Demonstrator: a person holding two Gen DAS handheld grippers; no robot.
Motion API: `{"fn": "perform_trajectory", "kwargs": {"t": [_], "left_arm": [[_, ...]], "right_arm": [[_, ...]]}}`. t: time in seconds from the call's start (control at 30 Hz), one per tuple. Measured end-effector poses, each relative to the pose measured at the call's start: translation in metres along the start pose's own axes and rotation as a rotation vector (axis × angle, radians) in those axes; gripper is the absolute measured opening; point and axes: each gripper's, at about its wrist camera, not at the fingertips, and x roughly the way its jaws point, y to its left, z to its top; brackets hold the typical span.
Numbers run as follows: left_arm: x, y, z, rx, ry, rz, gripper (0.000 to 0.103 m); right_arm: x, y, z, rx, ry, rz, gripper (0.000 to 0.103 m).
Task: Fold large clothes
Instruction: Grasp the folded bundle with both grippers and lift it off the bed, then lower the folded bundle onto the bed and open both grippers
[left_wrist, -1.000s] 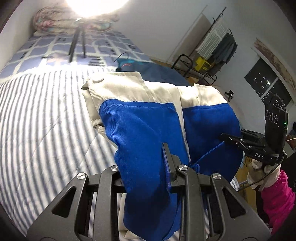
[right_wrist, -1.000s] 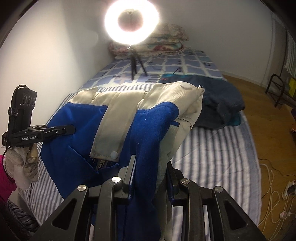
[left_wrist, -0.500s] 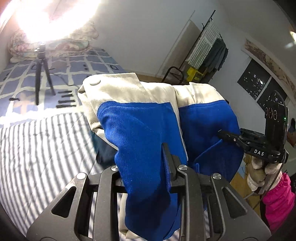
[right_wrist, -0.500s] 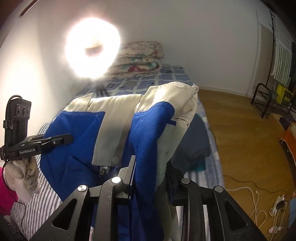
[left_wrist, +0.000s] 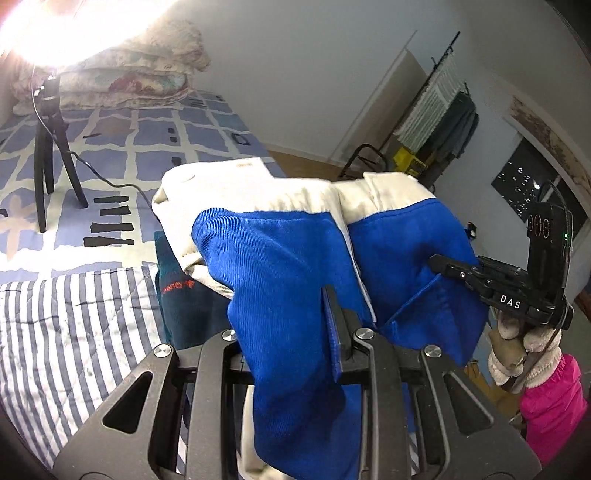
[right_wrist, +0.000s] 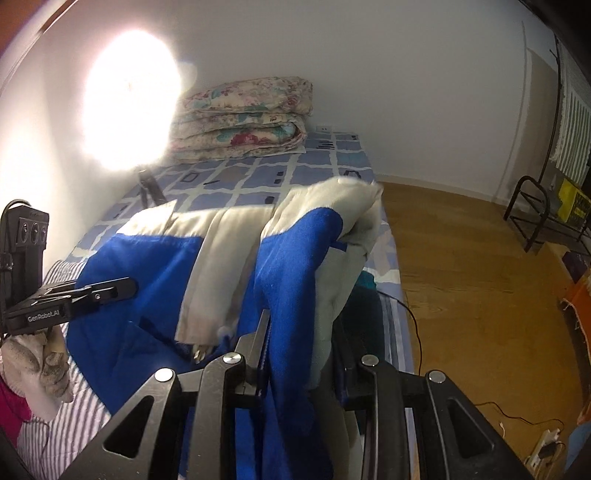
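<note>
A folded blue and cream jacket (left_wrist: 280, 258) hangs in the air between both grippers, above the bed. My left gripper (left_wrist: 291, 332) is shut on a thick blue fold at the jacket's left end. My right gripper (right_wrist: 299, 343) is shut on the blue and cream layers at the other end. The left wrist view shows the right gripper (left_wrist: 461, 273) clamping the far blue edge, in a gloved hand (left_wrist: 517, 343). In the right wrist view the left gripper (right_wrist: 107, 290) bites the blue cloth (right_wrist: 155, 266) at the left. Just below the jacket lies a dark teal folded garment (left_wrist: 184, 306).
The bed has a striped sheet (left_wrist: 74, 314) and a blue grid cover (left_wrist: 155, 147). A ring light on a tripod (left_wrist: 48, 147) stands on it, near folded floral quilts (right_wrist: 243, 114). Wood floor (right_wrist: 461, 258) with cables and a power strip (right_wrist: 546, 450) lies to the right.
Both grippers have carried the jacket level along the bed, from over the striped sheet to above the dark folded garment. Their grips have not changed.
</note>
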Motion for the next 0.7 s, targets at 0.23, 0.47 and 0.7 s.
{"fn": "perform_trajectory", "kwargs": {"t": [0.23, 0.47, 0.7], "left_arm": [[0.024, 0.030, -0.003, -0.041, 0.042, 0.037, 0.027], [0.031, 0.040, -0.011, -0.036, 0.066, 0.124, 0.072], [0.005, 0.038, -0.011, -0.025, 0.028, 0.171, 0.072]], "right_arm": [[0.039, -0.036, -0.011, 0.046, 0.061, -0.017, 0.031], [0.071, -0.072, -0.034, 0.178, 0.132, -0.125, 0.054], [0.041, -0.046, -0.033, 0.105, 0.075, -0.203, 0.053]]}}
